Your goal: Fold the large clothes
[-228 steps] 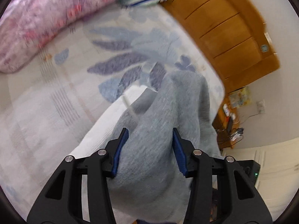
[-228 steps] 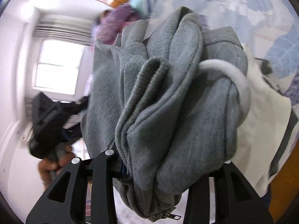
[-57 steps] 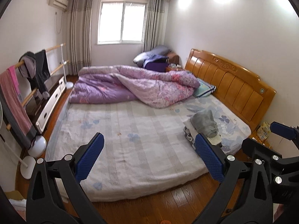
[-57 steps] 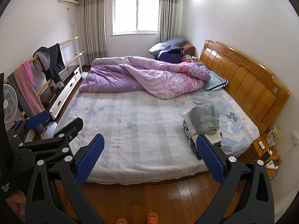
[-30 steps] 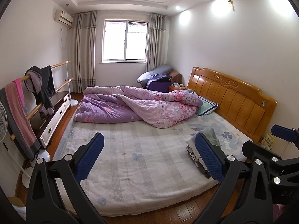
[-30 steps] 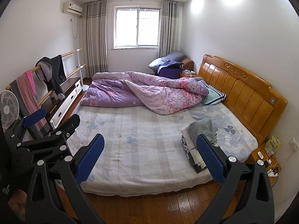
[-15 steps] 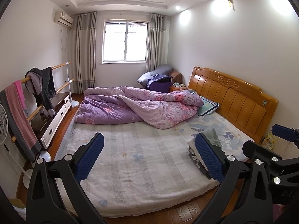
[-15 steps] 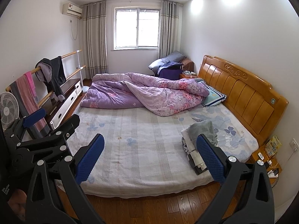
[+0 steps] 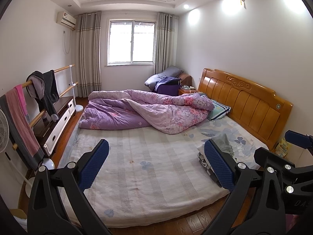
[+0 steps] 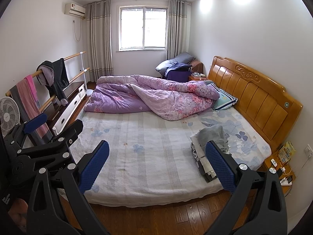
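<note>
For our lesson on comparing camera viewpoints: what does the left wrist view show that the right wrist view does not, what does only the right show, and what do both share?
Only the left wrist view shows the right gripper from the side, at its right edge, and less floor before the bed.

Only the right wrist view shows the left gripper from the side, at its left edge, the bedside table with small items, a wall socket, and the whole fan.

Both show the bed, the purple quilt, the wooden headboard, the folded clothes stack topped by a grey garment, and open, empty jaws.
</note>
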{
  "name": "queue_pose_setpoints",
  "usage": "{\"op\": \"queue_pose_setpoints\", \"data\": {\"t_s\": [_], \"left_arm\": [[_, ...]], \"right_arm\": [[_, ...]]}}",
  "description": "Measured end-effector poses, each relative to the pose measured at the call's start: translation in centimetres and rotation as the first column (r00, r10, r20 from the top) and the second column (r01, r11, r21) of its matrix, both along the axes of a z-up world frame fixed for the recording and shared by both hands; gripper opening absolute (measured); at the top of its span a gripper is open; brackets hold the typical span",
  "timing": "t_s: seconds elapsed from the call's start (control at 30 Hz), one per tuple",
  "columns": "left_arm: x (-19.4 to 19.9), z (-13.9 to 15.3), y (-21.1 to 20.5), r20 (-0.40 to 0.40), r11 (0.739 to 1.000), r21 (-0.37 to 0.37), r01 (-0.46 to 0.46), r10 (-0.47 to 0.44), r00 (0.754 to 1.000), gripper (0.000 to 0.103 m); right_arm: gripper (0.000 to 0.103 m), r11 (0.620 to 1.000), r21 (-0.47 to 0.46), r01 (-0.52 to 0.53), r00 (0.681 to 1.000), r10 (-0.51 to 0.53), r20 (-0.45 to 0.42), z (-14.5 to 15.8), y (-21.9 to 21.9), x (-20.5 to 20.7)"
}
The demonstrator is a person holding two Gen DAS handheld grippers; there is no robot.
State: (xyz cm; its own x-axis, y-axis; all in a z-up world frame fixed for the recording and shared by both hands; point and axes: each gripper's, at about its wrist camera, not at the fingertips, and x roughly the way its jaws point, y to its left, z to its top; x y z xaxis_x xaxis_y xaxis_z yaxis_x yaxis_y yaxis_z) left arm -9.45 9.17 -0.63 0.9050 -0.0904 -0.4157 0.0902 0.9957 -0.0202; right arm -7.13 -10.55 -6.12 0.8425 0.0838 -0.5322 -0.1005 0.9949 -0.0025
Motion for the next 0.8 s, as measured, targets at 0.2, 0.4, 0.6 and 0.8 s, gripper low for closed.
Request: {"op": "queue_pose_setpoints", "data": {"t_s": [0.2, 0.4, 0.6, 0.8], "left_arm": [[0.2, -0.3, 0.1, -0.003, 1.0, 0.004, 0.001, -0.001, 1.0, 0.098], [0.3, -0.4, 0.3, -0.004, 1.0, 0.006, 0.001, -0.001, 1.0, 0.098], [0.2, -0.5, 0.6, -0.002, 1.0, 0.002, 0.008, -0.008, 1.0, 0.098], [0.3, -0.7, 1.4, -0.007, 1.0, 0.006, 0.007, -0.007, 1.0, 0.098]], "right_arm": [[0.095, 1.0, 0.002, 0.001, 1.0, -0.001, -0.003, 0.0, 0.2, 0.1], [0.095, 1.0, 0.005, 0.003, 1.0, -0.003, -0.01, -0.1, 0.5, -0.1], [0.095, 1.0, 0.005, 0.002, 1.0, -0.002, -0.012, -0.1, 0.9, -0.2], [0.095, 1.0, 0.004, 0.005, 1.0, -0.005, -0.023, -0.2, 1.0, -0.2]]}}
